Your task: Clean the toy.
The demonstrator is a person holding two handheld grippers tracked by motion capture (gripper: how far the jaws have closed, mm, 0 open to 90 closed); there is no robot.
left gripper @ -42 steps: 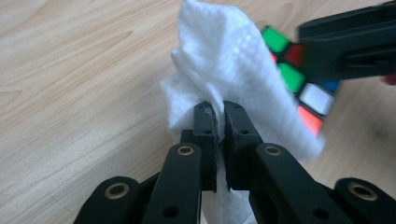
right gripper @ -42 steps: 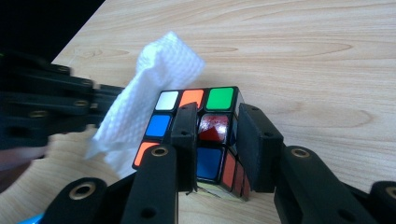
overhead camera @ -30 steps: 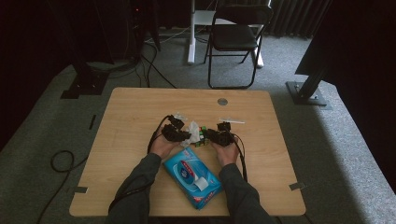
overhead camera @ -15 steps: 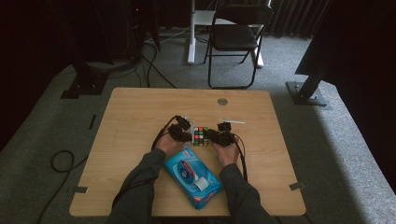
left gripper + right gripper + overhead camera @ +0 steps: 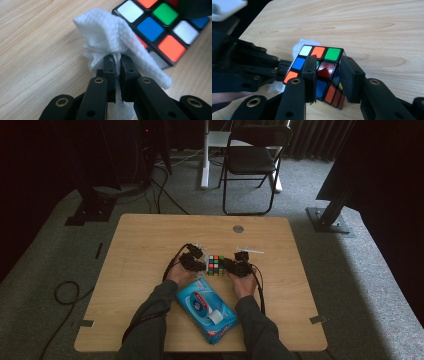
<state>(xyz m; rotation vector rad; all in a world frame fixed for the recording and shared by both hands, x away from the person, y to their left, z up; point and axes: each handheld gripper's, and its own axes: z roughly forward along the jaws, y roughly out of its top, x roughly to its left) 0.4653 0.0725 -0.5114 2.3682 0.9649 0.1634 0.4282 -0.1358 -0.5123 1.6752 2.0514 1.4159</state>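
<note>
A scrambled Rubik's cube (image 5: 215,265) sits on the wooden table (image 5: 150,235) between both grippers. My left gripper (image 5: 200,266) (image 5: 117,60) is shut on a crumpled white wipe (image 5: 110,32), which is pressed against the cube's (image 5: 160,27) side. My right gripper (image 5: 229,266) (image 5: 329,72) is shut on the cube (image 5: 325,67), with one jaw on each side of a corner. In the right gripper view the wipe (image 5: 298,50) peeks out behind the cube, and the left gripper (image 5: 282,65) lies just left of it.
A blue pack of wet wipes (image 5: 206,309) lies between the person's forearms near the front edge. A small white stick (image 5: 250,251) lies behind the right gripper, and a round grommet (image 5: 238,228) sits farther back. A folding chair (image 5: 252,160) stands beyond the table.
The left gripper has carried the wipe off the top of the cube and down to its left side, so the coloured top face now shows. The right hand has stayed put.
</note>
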